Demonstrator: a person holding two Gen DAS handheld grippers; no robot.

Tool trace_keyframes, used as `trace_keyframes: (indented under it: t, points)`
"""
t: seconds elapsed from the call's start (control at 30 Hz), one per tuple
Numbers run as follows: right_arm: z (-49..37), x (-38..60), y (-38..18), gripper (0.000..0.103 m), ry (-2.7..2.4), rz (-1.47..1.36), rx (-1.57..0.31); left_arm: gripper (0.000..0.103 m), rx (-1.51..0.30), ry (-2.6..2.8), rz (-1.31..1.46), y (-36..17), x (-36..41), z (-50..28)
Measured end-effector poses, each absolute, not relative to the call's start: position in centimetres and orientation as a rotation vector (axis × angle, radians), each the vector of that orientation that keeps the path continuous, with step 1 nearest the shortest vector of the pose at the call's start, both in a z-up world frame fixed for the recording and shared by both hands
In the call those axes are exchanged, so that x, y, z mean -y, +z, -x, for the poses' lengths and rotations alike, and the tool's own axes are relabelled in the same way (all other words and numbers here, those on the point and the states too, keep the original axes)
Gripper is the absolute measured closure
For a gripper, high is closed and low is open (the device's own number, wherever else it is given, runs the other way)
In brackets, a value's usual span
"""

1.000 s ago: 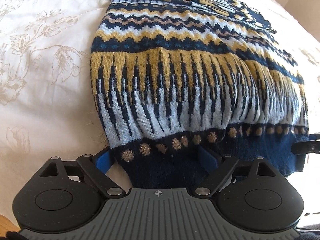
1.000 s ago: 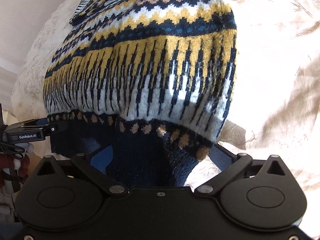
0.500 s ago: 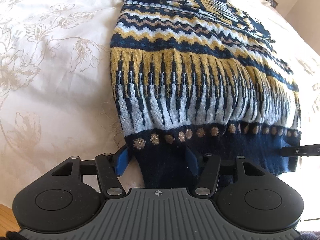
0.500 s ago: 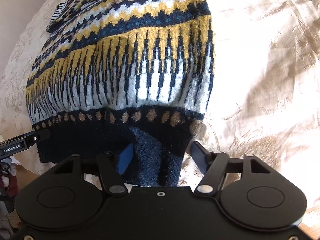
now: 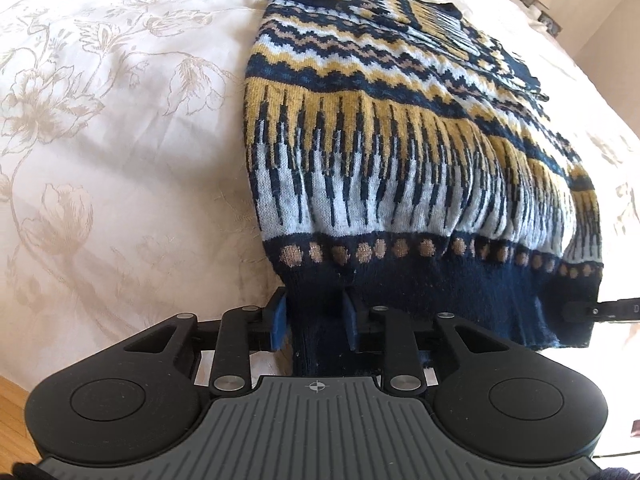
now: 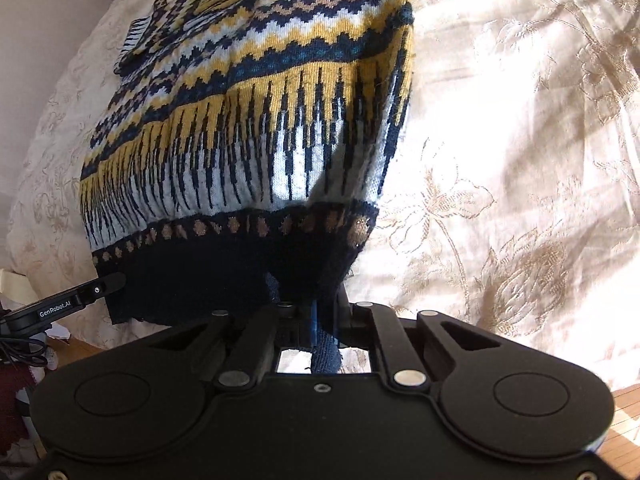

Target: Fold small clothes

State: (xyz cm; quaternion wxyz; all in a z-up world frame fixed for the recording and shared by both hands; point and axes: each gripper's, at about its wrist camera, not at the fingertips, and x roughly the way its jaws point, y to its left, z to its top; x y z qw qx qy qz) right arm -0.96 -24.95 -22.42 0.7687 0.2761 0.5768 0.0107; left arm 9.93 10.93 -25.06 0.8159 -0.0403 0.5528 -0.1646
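Two grippers pinch the navy ribbed hem of a patterned sweater (image 5: 400, 128) that lies flat along a cream floral bedspread (image 5: 112, 128), hem nearest the bed's edge. The left gripper (image 5: 314, 316) has its blue pads narrowed onto the hem's left corner; the right gripper (image 6: 316, 312) looks clamped nearly flat on the right corner. Judging by this, the grasp for a bottom-up fold is being made; next the hem needs lifting evenly and carrying toward the collar. The knit looks thick and soft, banded in mustard, white and navy zigzags.
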Motion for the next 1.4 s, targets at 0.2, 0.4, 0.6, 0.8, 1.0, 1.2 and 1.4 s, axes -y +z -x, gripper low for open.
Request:
trace_keyframes:
  t: [0.2,0.4,0.6,0.8,1.0,1.2,1.4]
  points:
    - [1.1,25.1,-22.4,0.089,0.013,-0.603,-1.255,0.091,-1.173,-0.388,0.124,-25.0,-11.4,-10.1]
    - [1.6,25.7,-21.3,0.09,0.042,-0.68,-1.188,0.098,-1.146,-0.43,0.168,-23.4,-11.8,-10.4]
    - [2.1,28.0,-18.7,0.091,0.068,-0.819,-1.045,0.098,-1.059,-0.474,0.283,-18.6,-12.4,-10.9]
    - [-0.1,31.4,-14.8,0.091,0.068,-0.923,-0.874,0.098,-0.923,-0.477,0.358,-12.8,-12.1,-14.8]
    - [-6.1,35.1,-12.0,0.091,0.072,-0.981,-0.723,0.098,-0.79,-0.467,0.429,-8.9,-10.7,-21.2]
    - [-13.9,37.2,-11.8,0.091,0.082,-0.975,-0.656,0.098,-0.723,-0.455,0.435,-7.9,-7.4,-28.5]
    - [-20.6,39.0,-13.7,0.091,0.057,-0.97,-0.681,0.098,-0.735,-0.411,0.441,-9.2,-5.5,-34.4]
